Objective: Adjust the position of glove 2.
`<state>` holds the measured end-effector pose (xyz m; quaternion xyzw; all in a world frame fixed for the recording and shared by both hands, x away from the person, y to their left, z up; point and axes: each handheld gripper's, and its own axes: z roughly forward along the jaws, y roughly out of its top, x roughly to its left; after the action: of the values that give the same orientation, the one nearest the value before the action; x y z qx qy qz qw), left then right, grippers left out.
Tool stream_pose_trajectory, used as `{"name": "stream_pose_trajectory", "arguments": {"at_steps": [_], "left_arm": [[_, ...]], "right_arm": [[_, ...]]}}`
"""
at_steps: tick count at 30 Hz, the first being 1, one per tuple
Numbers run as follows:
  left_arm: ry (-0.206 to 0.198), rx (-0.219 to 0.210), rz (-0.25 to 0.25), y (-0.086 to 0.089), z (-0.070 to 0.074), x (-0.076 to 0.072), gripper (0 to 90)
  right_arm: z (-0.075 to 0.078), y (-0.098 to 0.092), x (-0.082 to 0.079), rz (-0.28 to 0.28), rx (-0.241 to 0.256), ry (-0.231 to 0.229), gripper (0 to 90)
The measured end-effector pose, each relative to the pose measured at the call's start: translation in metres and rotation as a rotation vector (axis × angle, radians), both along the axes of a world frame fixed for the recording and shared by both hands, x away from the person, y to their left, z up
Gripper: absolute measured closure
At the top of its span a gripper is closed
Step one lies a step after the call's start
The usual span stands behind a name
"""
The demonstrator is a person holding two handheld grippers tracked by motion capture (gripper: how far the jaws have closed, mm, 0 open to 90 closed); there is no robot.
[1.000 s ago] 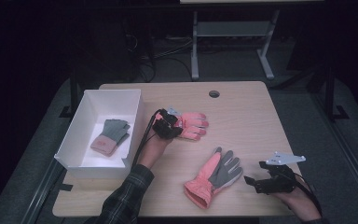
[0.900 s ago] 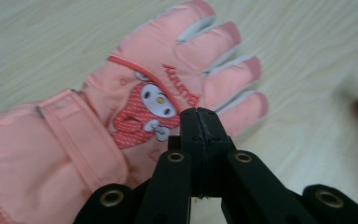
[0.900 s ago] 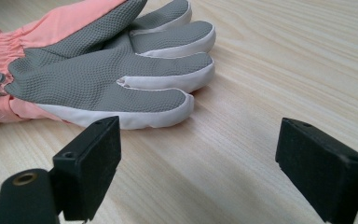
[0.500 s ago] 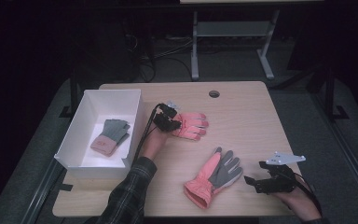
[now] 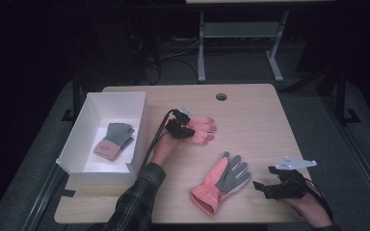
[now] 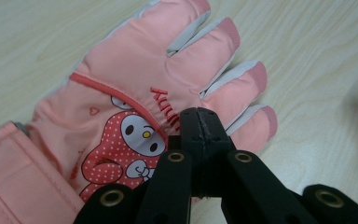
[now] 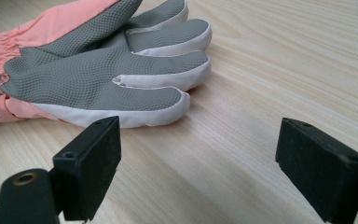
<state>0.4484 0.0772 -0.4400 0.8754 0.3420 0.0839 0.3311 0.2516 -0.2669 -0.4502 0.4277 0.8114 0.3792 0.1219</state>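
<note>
Near the white box (image 5: 94,126), the left gripper (image 6: 199,122) is pinching the pink cartoon glove (image 6: 140,98) flat on the table (image 5: 260,110) — presumably for boxing — while the right gripper (image 7: 198,163) is waiting, jaws wide apart, beside the grey-palmed glove (image 7: 98,70).

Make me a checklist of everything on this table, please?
Surface: wooden table, bare wood, round hole near far edge.
Job's things: pink glove with cartoon print, under left gripper; second glove lying grey palm up; white box holding a third glove.
Clutter: nothing seen.
Grippers: left gripper jaws shut, pinching pink fabric; right gripper open, apart from second glove.
Cables: black cable trailing from left gripper.
Surroundings: dark floor, metal frame behind.
</note>
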Motion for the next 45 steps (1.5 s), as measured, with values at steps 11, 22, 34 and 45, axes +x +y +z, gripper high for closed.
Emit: {"name": "stream_pose_trajectory", "arguments": {"at_steps": [11,22,34,45], "left_arm": [[-0.075,0.086,0.137,0.01,0.025,0.048,89.8],[0.005,0.19,0.211,0.018,0.005,0.071,89.9],[0.063,0.2,0.171,0.019,0.012,0.031,90.0],[0.071,0.158,0.117,0.023,0.014,-0.02,89.9]], "right_arm": [[0.0,-0.001,0.001,0.003,0.01,-0.004,13.9],[0.001,-0.003,0.0,0.009,0.024,-0.002,13.9],[0.001,-0.001,0.0,0.016,0.013,-0.003,13.9],[0.0,0.0,0.0,0.017,0.008,-0.004,13.9]]}}
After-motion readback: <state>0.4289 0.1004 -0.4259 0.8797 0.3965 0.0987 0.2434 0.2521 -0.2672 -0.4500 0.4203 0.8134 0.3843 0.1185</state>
